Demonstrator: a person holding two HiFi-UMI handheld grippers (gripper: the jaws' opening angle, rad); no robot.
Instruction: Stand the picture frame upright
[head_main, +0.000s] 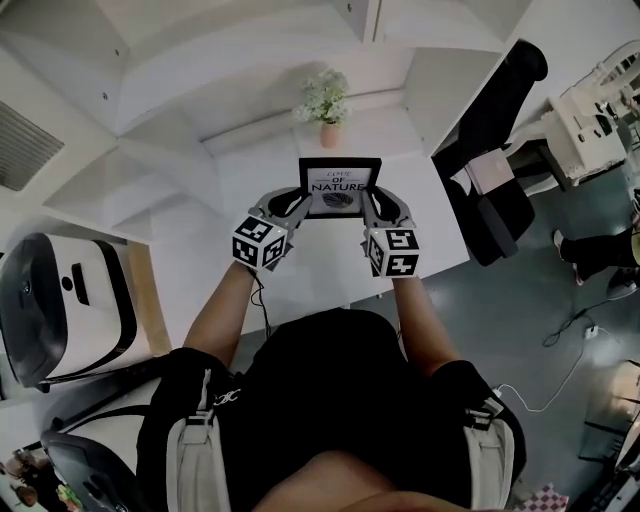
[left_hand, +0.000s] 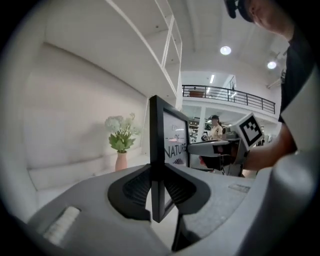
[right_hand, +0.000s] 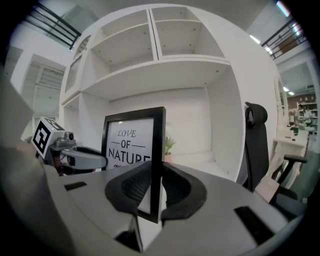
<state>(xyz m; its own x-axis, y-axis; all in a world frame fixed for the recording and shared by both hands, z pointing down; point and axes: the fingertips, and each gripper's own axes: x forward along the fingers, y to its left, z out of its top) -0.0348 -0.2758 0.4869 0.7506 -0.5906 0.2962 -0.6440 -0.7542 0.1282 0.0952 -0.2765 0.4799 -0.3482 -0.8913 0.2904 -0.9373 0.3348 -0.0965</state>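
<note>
- The picture frame (head_main: 340, 187) is held upright between the two grippers over the far part of the white desk (head_main: 300, 275), with its printed face turned toward the person.
- The frame is black with a white print that reads "LOVE OF NATURE" above a dark round motif.
- The left gripper (head_main: 290, 205) is clamped on the frame's left side bar. In the left gripper view the thin black bar stands vertically between the two dark pads, and both pads press against it.
- The right gripper (head_main: 375, 208) is clamped on the frame's right side bar in the same way. In the right gripper view the bar sits squeezed between the pads, with the frame's lower corner just below them.
- Both grippers hold the frame low on its sides, so most of it rises above the jaws.
- No view shows whether the frame's bottom edge touches the desk.
- The left marker cube (head_main: 260, 243) and the right marker cube (head_main: 392, 250) sit nearer the person than the jaws, and the forearms reach out from a black shirt.
- A small pink vase of white flowers (head_main: 324, 105) stands on the desk beyond the frame, near the back wall and well apart from the frame.
- White open shelves (right_hand: 150, 45) rise above and behind the desk.
- A black office chair (head_main: 495, 150) stands to the right of the desk.
- A white and black appliance (head_main: 65, 300) sits at the near left.
- In the left gripper view a person (left_hand: 216, 127) stands far off under a railed balcony (left_hand: 227, 95).
</note>
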